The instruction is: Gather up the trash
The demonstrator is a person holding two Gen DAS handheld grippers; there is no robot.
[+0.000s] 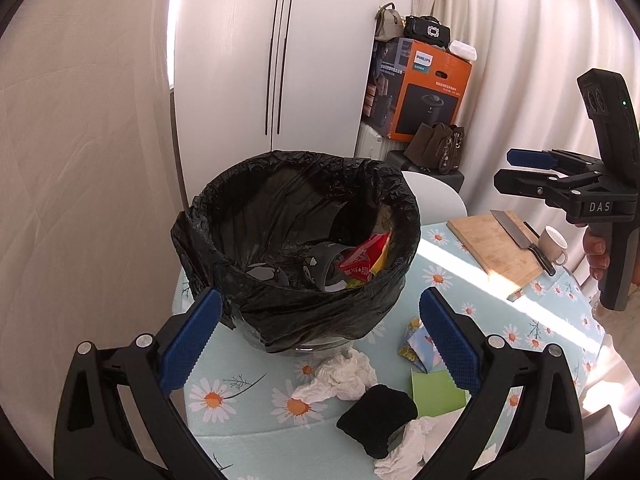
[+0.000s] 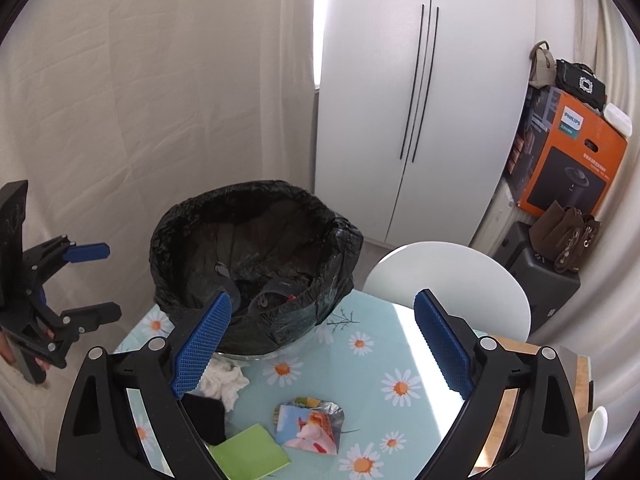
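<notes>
Beside the lined bin (image 1: 296,240), crumpled tissue (image 1: 340,376), wrapper (image 2: 310,426).

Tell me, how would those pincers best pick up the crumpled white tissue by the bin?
Probably from above, pinching the raised puffy middle of the tissue. It lies loose and bunched on the table just in front of the bin, so its folds stick up and squash easily. The open left gripper is nearest; a black cloth crowds the near side.
</notes>
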